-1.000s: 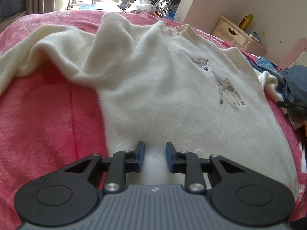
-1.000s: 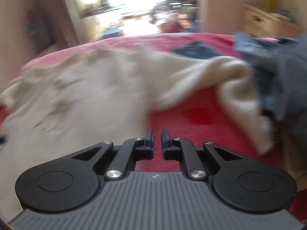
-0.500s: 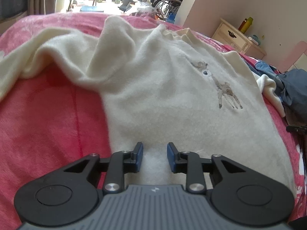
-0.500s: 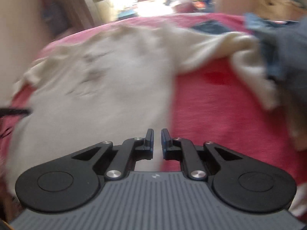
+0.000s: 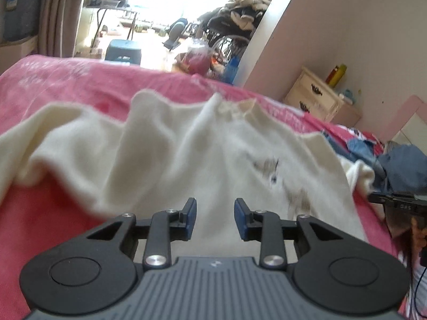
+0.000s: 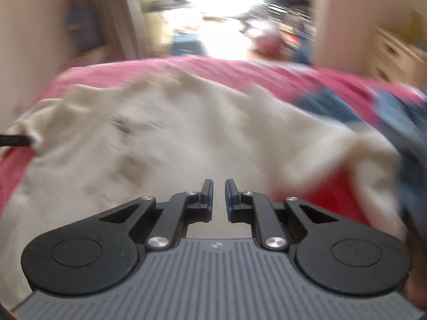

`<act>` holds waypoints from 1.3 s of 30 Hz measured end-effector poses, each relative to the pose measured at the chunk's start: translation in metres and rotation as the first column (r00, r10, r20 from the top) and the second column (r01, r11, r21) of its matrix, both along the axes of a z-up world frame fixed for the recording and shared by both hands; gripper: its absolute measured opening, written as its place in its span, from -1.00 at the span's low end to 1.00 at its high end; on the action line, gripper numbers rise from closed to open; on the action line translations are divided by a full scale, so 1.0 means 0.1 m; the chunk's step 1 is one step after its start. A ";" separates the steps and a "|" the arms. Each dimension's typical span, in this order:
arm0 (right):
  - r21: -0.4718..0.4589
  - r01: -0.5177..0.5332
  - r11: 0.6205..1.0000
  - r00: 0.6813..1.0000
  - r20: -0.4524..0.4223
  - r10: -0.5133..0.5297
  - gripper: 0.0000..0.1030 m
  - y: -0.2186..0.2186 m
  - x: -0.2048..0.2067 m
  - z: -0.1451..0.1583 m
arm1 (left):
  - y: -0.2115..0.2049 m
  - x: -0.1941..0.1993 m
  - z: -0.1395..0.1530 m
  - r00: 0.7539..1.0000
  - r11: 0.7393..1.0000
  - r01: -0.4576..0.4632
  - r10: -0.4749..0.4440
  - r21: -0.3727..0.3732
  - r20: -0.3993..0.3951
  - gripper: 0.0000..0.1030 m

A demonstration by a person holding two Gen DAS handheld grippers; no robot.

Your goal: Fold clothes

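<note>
A cream sweater (image 5: pixel 218 165) lies spread on a pink blanket (image 5: pixel 42 218), its front up and a brownish print (image 5: pixel 288 184) showing on the chest. The cloth is rumpled into ridges toward the collar (image 5: pixel 234 106), and one sleeve (image 5: pixel 48 133) trails off to the left across the blanket. At the far right, past the other sleeve end, sits a heap of blue clothes (image 5: pixel 400 162).

The left gripper (image 5: pixel 215 214) hangs low over the sweater's lower part, its blue-padded fingers (image 5: pixel 190 217) spread apart with nothing between them; whether they touch the cloth I cannot tell. In the right wrist view, which is blurred, the right gripper (image 6: pixel 218 197) is over the sweater (image 6: pixel 165 144) near its edge, fingers drawn close with only a narrow gap, and no cloth is seen caught in them. The blanket (image 6: pixel 325 202) shows red-pink just to the right of it, and the blue clothes (image 6: pixel 400 122) lie further right. A cream dresser (image 5: pixel 315 93) stands by the wall beyond the bed
</note>
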State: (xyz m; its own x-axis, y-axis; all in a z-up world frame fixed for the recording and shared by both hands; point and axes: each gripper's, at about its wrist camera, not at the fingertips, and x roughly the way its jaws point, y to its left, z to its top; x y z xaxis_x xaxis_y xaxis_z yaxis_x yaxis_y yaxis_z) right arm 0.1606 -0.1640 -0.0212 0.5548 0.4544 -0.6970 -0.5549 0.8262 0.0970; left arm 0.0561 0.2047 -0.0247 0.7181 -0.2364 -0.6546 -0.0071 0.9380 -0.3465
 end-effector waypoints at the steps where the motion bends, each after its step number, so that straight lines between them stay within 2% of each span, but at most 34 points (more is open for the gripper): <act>1: 0.016 -0.054 0.998 0.998 0.015 0.054 -0.81 0.20 0.12 -0.01 | -0.04 0.10 -0.01 1.000 1.000 0.000 0.000 0.021 0.012 -0.38; 4: 0.008 -0.146 0.989 0.988 0.050 0.145 -0.81 0.73 0.48 -0.04 | -0.15 0.45 -0.07 0.999 0.998 -0.007 0.004 0.065 0.043 -0.38; 9: -0.054 -0.140 0.989 0.988 0.062 0.143 -0.81 1.24 1.11 -0.30 | -0.30 1.03 -0.23 0.995 0.984 -0.018 0.002 0.176 0.096 -0.38; 11: -0.047 -0.096 0.994 0.995 0.034 0.098 -0.82 1.26 1.29 -0.40 | -0.29 1.19 -0.32 0.995 0.981 -0.051 0.034 0.187 0.092 -0.38; 15: 0.058 0.000 0.998 1.000 -0.007 0.000 -0.83 1.16 1.61 -0.48 | -0.10 1.38 -0.46 0.989 0.982 -0.140 0.132 0.125 0.072 -0.39; 20: 0.047 0.055 0.997 0.998 -0.027 -0.054 -0.92 1.14 1.94 -0.70 | 0.11 1.50 -0.54 0.980 0.974 -0.198 0.193 0.111 0.055 -0.39; 22: 0.075 0.077 0.994 0.997 -0.034 -0.075 -0.92 1.12 2.02 -0.71 | 0.22 1.53 -0.57 0.972 0.968 -0.234 0.231 0.087 0.043 -0.40; 24: 0.086 0.087 0.993 0.996 -0.036 -0.084 -0.93 1.12 2.06 -0.72 | 0.30 1.56 -0.59 0.965 0.962 -0.262 0.259 0.078 0.043 -0.48; 29: 0.071 0.079 0.994 0.997 -0.021 -0.077 -0.93 1.14 2.06 -0.75 | 0.39 1.60 -0.63 0.953 0.944 -0.302 0.296 0.136 0.064 -0.66; 32: 0.045 0.054 0.998 0.998 0.010 -0.054 -0.91 1.17 1.99 -0.71 | 0.43 1.63 -0.62 0.953 0.942 -0.302 0.294 0.148 0.075 -0.68; 34: 0.040 0.024 0.999 0.999 0.022 -0.025 -0.89 1.15 1.93 -0.66 | 0.42 1.62 -0.55 0.966 0.956 -0.255 0.245 0.141 0.085 -0.58; 36: 0.036 -0.006 0.999 0.999 0.034 0.005 -0.87 1.14 1.87 -0.60 | 0.36 1.56 -0.45 0.982 0.968 -0.166 0.146 0.186 0.119 -0.13; 38: 0.032 -0.037 0.999 0.998 0.045 0.035 -0.86 1.12 1.81 -0.54 | 0.26 1.53 -0.37 0.991 0.957 -0.067 0.031 0.281 0.130 0.10; 39: 0.030 -0.052 0.998 0.997 0.050 0.050 -0.86 1.11 1.78 -0.51 | 0.21 1.52 -0.35 0.992 0.944 -0.018 -0.023 0.329 0.120 0.14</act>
